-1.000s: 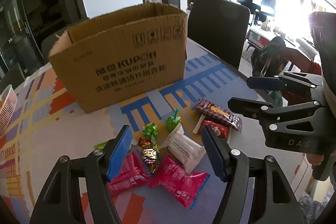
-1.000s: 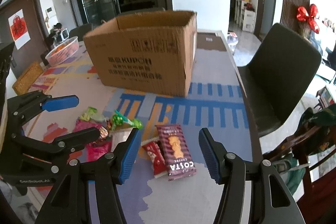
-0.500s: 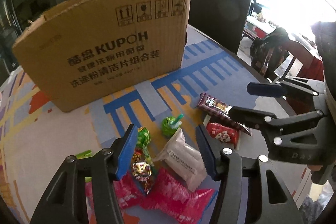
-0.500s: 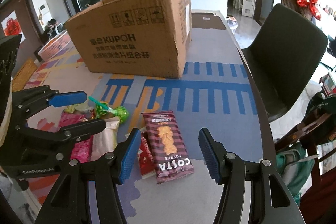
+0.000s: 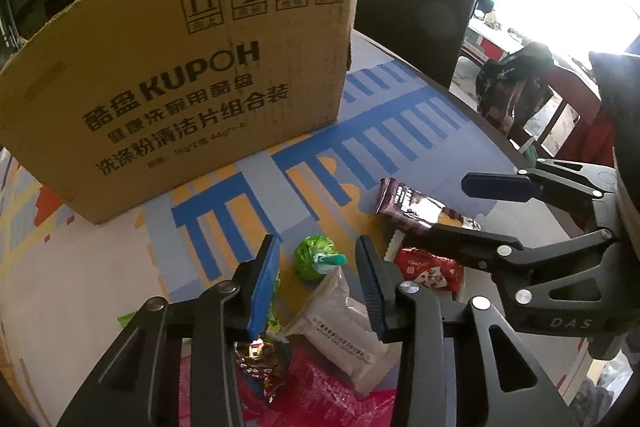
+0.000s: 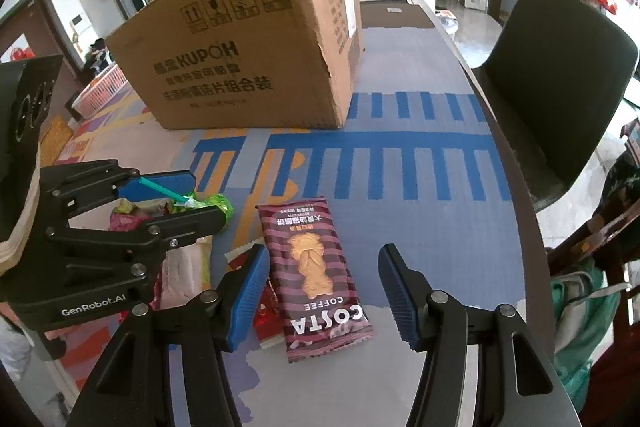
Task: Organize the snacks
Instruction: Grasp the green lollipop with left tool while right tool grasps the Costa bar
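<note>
A cardboard KUPOH box [image 5: 192,79] stands at the back of the table, also in the right wrist view [image 6: 256,55]. My left gripper [image 5: 318,285] is open, low over a green lollipop [image 5: 316,259] and a white snack packet [image 5: 340,331]; pink packets [image 5: 320,391] and a foil candy [image 5: 260,359] lie below it. My right gripper [image 6: 322,293] is open, straddling a maroon Costa biscuit pack [image 6: 312,275] that lies on a red packet [image 6: 266,311]. That pack [image 5: 416,207] and red packet [image 5: 430,273] show in the left view under the right gripper [image 5: 472,207].
A dark chair [image 6: 556,75] stands past the table's right edge [image 6: 516,187]. A pink basket [image 6: 102,91] sits behind the box on the left. A bag [image 6: 580,307] hangs off a chair at the right. The patterned tablecloth [image 6: 400,155] covers the table.
Both grippers have dropped lower and moved forward toward the snacks. The left gripper's fingers have narrowed somewhat around the green lollipop and white packet. The right gripper stays wide open.
</note>
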A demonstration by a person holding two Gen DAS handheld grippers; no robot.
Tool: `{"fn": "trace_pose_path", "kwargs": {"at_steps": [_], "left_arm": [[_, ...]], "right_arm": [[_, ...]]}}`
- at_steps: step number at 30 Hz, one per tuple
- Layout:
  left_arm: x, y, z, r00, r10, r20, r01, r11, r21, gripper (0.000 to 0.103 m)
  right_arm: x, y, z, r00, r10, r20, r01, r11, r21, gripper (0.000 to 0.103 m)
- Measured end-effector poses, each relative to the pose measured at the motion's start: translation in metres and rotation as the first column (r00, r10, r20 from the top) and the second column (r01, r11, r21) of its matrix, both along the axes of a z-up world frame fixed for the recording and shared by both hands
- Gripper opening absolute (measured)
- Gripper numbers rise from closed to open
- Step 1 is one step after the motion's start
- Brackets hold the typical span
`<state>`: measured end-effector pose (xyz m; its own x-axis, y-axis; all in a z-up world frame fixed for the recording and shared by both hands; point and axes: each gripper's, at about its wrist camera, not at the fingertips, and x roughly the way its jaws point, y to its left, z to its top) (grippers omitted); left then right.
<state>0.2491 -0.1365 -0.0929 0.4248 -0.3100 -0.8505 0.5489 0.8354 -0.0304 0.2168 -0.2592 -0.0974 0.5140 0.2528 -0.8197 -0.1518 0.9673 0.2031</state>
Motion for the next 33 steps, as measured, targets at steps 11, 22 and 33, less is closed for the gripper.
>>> {"fn": "trace_pose_path", "kwargs": {"at_steps": [11, 22, 33], "left_arm": [[0.008, -0.003, -0.008, 0.999, -0.018, -0.03, 0.019, 1.0, 0.015, 0.025], [0.019, -0.018, -0.018, 0.998, -0.039, -0.051, 0.042, 0.998, 0.049, 0.026], [0.02, -0.012, -0.011, 0.999, 0.0, -0.04, 0.001, 1.0, 0.025, 0.026]], "right_arm": [[0.003, 0.003, -0.006, 1.0, 0.007, -0.003, -0.007, 1.0, -0.015, 0.058], [0.008, 0.007, -0.01, 0.997, 0.077, -0.022, -0.079, 0.993, -0.091, 0.058], [0.008, 0.02, -0.011, 0.99, 0.138, -0.019, -0.139, 0.972, -0.192, 0.042]]}}
